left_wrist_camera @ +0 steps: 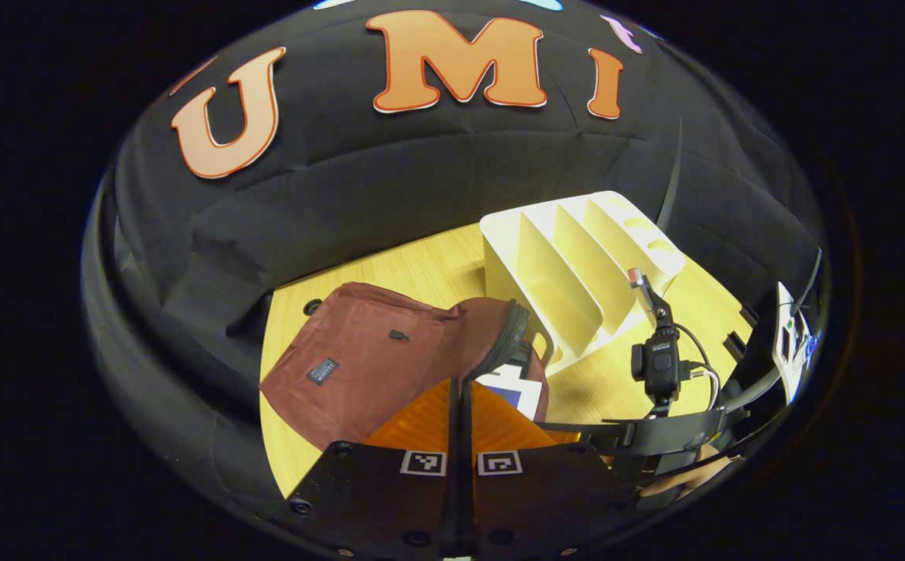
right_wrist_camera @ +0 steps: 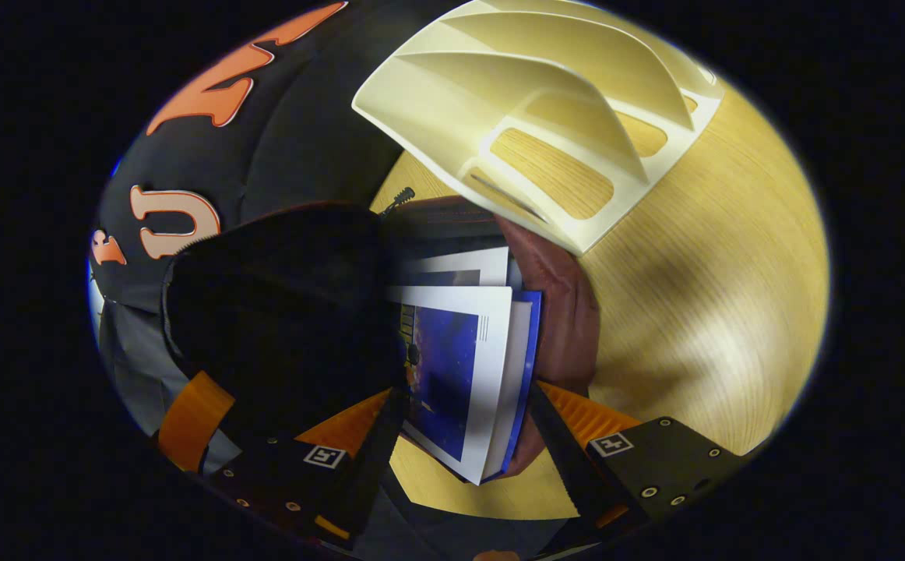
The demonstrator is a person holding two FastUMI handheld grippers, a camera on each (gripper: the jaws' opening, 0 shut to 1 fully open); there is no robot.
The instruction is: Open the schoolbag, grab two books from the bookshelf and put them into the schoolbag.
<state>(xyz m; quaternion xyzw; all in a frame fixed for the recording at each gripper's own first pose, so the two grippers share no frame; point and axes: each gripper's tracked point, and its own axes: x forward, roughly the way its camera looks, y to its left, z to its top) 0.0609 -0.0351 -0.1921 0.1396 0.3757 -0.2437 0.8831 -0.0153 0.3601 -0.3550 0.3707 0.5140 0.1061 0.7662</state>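
- In the left gripper view the left gripper (left_wrist_camera: 461, 401) has its two fingers pressed flat together with nothing between them, the tips sitting just above the maroon schoolbag (left_wrist_camera: 378, 362).
- In the right gripper view the right gripper (right_wrist_camera: 464, 425) has its jaws spread, and a white-covered book (right_wrist_camera: 456, 374) with a dark blue picture stands between the fingers; whether both fingers press on it I cannot tell.
- A second book (right_wrist_camera: 526, 351) with a blue edge lies right behind the first, and another white-and-blue cover (right_wrist_camera: 460, 273) shows deeper in the bag's mouth.
- The books sit in the open top of the schoolbag (right_wrist_camera: 569, 312); its maroon fabric curves round their right side, and a dark flap of the bag covers the left of that view.
- In the left gripper view the bag lies on the light wooden table (left_wrist_camera: 421, 269), its zipper edge (left_wrist_camera: 511, 331) parted and a white-and-blue book corner (left_wrist_camera: 511, 389) poking out.
- Just beside the bag stands the cream bookshelf (left_wrist_camera: 577, 273) with slanted dividers, its slots bare; it appears from above in the right gripper view (right_wrist_camera: 546, 117).
- The other gripper's camera mount (left_wrist_camera: 659, 362) shows to the right, in front of the shelf.
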